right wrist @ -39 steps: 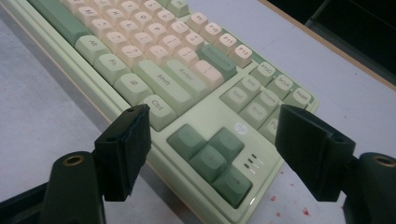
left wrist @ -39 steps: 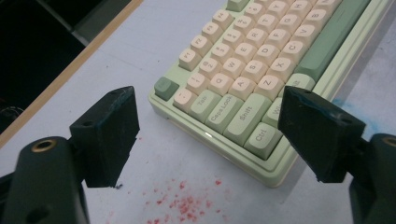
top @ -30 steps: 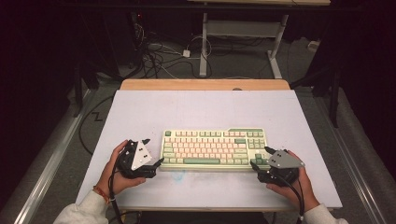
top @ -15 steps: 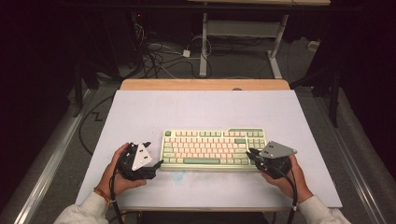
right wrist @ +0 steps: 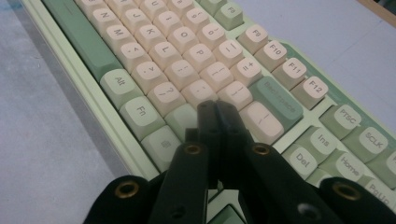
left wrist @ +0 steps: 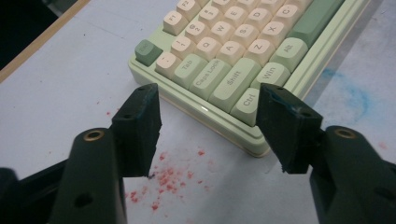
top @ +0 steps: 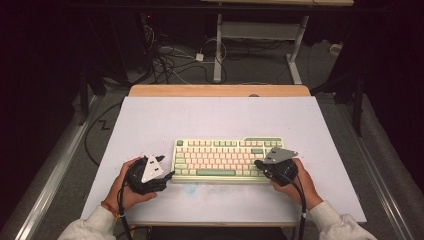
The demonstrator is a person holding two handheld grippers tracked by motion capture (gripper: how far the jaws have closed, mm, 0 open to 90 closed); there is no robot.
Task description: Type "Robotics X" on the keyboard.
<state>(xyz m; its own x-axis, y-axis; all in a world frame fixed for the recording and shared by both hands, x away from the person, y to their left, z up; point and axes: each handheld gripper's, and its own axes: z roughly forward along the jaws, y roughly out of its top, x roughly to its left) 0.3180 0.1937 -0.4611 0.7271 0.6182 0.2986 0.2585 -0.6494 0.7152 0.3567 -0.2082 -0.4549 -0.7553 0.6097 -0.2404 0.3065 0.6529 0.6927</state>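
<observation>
A dim room: tangled cables (top: 165,60) on grey floor (top: 250,70), white desk legs (top: 218,50) behind

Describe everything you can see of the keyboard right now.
The keyboard is a compact plastic board with a pale green case, cream letter keys and darker green space, shift and enter keys. It lies flat on the white table, near the front edge. The shut right gripper is over its right-hand keys; the left gripper stands open at its left corner.
</observation>
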